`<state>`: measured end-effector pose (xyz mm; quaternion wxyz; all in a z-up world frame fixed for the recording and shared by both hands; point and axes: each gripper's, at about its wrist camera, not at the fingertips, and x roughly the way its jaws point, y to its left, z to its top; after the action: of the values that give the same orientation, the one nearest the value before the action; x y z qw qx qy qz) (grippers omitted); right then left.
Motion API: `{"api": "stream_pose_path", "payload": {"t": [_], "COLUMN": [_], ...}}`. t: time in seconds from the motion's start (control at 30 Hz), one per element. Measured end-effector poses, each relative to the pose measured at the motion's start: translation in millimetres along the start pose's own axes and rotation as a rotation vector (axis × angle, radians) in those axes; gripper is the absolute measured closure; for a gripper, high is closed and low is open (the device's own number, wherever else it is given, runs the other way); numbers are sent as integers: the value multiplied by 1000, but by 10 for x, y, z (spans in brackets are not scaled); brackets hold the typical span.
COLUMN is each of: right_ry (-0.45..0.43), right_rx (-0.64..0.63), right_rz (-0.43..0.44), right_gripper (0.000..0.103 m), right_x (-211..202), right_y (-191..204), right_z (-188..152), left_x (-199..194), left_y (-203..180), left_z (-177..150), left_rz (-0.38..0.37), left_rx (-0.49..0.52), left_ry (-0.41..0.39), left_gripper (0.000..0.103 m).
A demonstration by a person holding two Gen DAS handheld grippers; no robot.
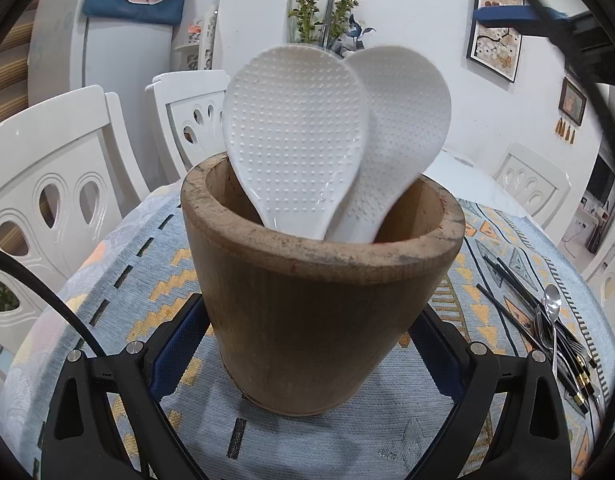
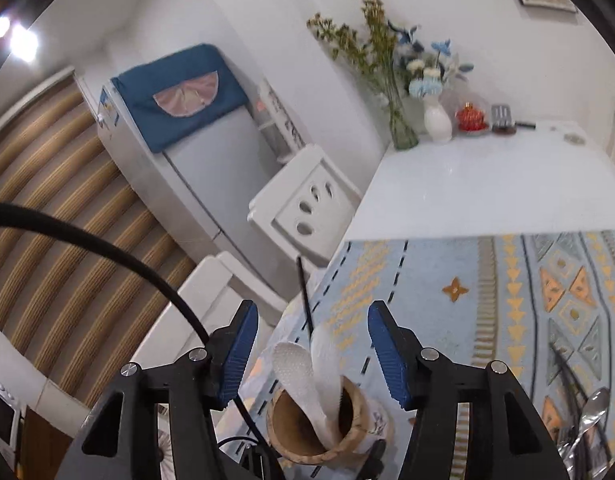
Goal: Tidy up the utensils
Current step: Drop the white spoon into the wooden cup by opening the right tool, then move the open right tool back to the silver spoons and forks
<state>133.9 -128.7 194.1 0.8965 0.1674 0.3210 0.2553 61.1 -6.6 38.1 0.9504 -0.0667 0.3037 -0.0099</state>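
1. The left gripper [image 1: 307, 344] points forward and downward, its blue-padded fingers [image 1: 175, 352] clasping the lower sides of the wooden holder [image 1: 319, 300], which stands upright on the patterned tablecloth [image 1: 147, 272].
2. Two white rice paddles [image 1: 295, 136] stand in the holder, heads up, one overlapping the other and leaning against the rim.
3. The right gripper [image 2: 313, 354] hovers above the holder, tilted downward and rolled to one side; its jaws stand parted with nothing between the pads.
4. A thin black chopstick [image 2: 303, 296] rises from the holder beside the paddles.
5. A spoon [image 1: 552, 308], a fork and more chopsticks lie together on the cloth, well apart from the holder.
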Motion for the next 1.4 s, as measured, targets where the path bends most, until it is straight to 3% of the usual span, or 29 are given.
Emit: {"api": "stream_pose_path", "payload": {"t": [0.37,0.63,0.93,1.07,1.2,1.4], "right_ry": [-27,21,122,135,167,180], "right_rx": [146,254,361,489,537,589], "right_rz": [-57,-199,-343,-346,-366,-365], "right_gripper": [46,45,45,45,66,68], "right_x": [-660,-984,-1076,-1099,-1055,-951], "right_y": [-542,-1156,-1690,-2019,-2198,-2361], "right_z": [2,-366,-741,-914,-1028,-1116], "left_x": [-13,-5,13,20,16,19], "left_y": [5,2,33,35,44,31], "left_z": [-1,-3,0,0,-2,0], "left_rz": [-1,0,2,4,4,4], "left_rx": [-1,0,-5,-3,-4,-4], "left_ry": [1,1,6,6,6,5], "left_gripper": [6,6,6,6,6,6]}}
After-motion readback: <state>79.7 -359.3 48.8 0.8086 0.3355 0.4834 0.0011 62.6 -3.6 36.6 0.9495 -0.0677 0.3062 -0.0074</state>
